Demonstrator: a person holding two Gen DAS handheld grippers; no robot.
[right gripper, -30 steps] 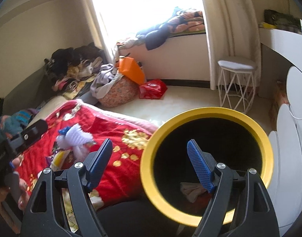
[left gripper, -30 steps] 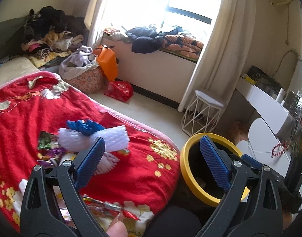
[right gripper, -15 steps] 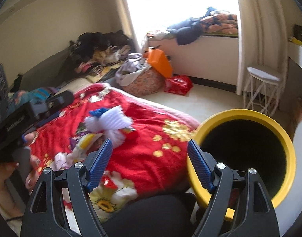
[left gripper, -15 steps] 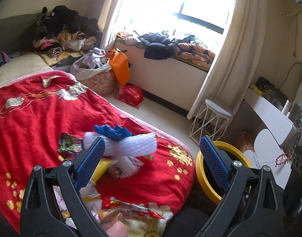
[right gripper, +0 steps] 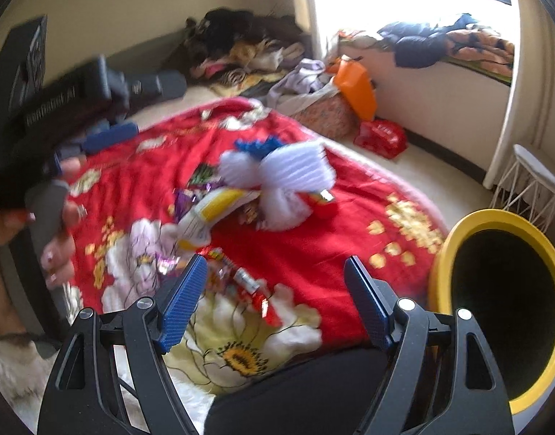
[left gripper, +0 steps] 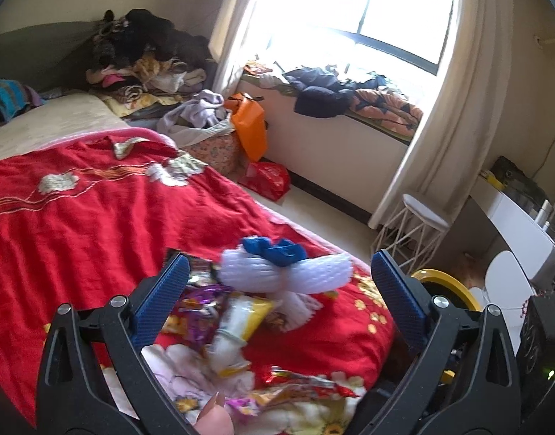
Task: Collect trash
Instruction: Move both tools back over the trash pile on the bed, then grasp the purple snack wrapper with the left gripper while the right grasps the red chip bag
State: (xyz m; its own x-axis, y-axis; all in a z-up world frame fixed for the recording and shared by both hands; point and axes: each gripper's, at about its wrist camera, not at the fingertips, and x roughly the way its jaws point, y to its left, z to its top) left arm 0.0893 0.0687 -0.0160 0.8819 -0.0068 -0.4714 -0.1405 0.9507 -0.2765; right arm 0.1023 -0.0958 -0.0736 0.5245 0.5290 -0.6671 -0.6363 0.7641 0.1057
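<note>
Several pieces of trash are seen heaped near the foot corner of the red blanket point(left gripper: 96, 217) — white foam netting point(left gripper: 284, 272), a blue scrap point(left gripper: 273, 248), a yellow-and-white wrapper point(left gripper: 237, 322) and shiny candy wrappers point(right gripper: 241, 282). Nothing is gripped: the left gripper point(left gripper: 277, 297) is held over the heap with jaws spread wide, and the right gripper point(right gripper: 275, 293) is likewise spread and empty. The yellow-rimmed bin point(right gripper: 502, 290) is stood on the floor beside that corner. Most of the collecting is judged undone — every piece remains to be picked and dropped in.
</note>
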